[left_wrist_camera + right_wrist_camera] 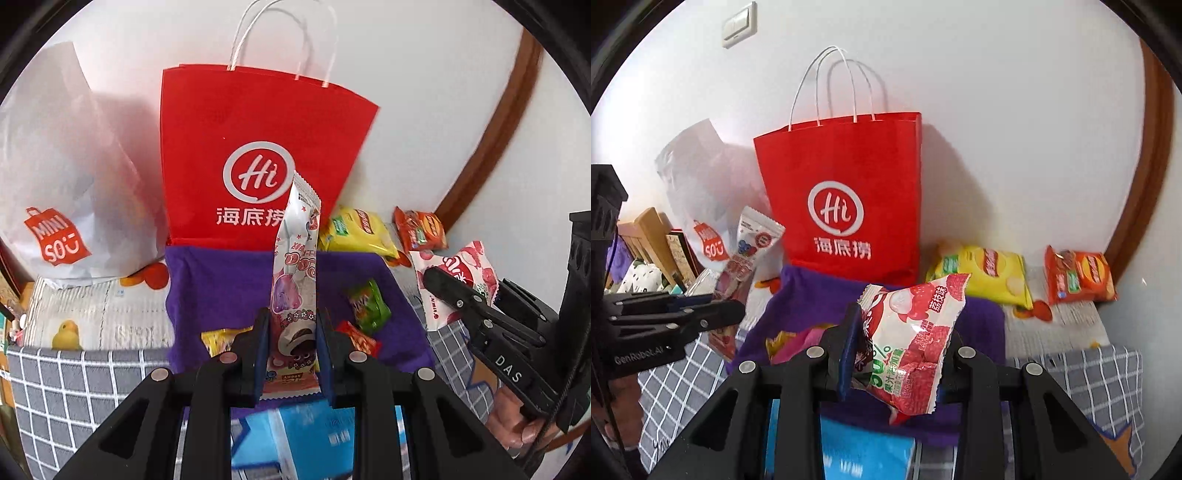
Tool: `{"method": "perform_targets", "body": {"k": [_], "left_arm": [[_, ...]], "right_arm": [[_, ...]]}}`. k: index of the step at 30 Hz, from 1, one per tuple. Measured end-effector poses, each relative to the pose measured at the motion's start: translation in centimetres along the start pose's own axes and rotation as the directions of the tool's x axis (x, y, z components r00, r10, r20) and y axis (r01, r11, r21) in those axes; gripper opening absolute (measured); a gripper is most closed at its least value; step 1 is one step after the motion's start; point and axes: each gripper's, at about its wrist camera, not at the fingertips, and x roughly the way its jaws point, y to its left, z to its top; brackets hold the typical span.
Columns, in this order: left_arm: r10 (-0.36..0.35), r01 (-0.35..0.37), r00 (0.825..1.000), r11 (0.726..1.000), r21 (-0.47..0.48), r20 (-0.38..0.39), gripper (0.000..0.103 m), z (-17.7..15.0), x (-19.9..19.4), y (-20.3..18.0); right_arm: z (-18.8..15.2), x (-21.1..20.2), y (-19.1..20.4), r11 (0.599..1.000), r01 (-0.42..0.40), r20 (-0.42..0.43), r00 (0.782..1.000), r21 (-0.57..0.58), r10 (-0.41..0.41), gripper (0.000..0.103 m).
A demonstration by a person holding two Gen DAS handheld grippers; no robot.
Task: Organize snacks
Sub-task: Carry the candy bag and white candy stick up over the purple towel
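Note:
My left gripper (291,354) is shut on a long white and pink snack packet (295,280) that stands upright in front of the red paper bag (258,147). My right gripper (901,354) is shut on a red and white lychee snack packet (916,332), held above the purple cloth (812,291). The red paper bag (846,192) stands upright against the wall behind the cloth, handles up. Each view shows the other gripper from the side: the right gripper (443,288) with its lychee packet (461,273), and the left gripper (731,312) with its long packet (750,243).
A green candy packet (369,312) and a small red one (360,338) lie on the purple cloth (221,295). Yellow chips (990,273) and orange chips (1078,277) rest by the wall at right. A white Miniso bag (55,206) stands left. A blue packet (314,435) lies near.

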Motion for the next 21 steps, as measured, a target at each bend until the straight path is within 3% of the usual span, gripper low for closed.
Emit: {"method": "perform_targets", "body": {"k": [7,10,12,21], "left_arm": [[-0.001,0.001,1.000,1.000,-0.026,-0.001,0.022,1.7,2.4,1.6],[-0.046,0.045,0.998,0.997,-0.057,-0.029,0.022,1.4,3.8,2.3],[-0.033,0.031,0.998,0.999,-0.038,-0.051,0.022,1.2,4.6,2.1],[-0.035,0.030,0.996,0.998,-0.056,-0.082,0.022,0.8,6.3,3.1]], "right_arm": [[0.3,3.7,0.3,0.999,-0.025,-0.012,1.000,-0.021,0.025,0.033],[-0.5,5.3,0.4,0.997,0.015,-0.043,0.999,-0.074,-0.018,0.032],[-0.9,6.0,0.1,0.995,0.019,-0.059,0.998,-0.102,-0.025,0.032],[-1.9,8.7,-3.0,0.999,0.004,-0.149,0.989,-0.043,-0.010,0.032]]}}
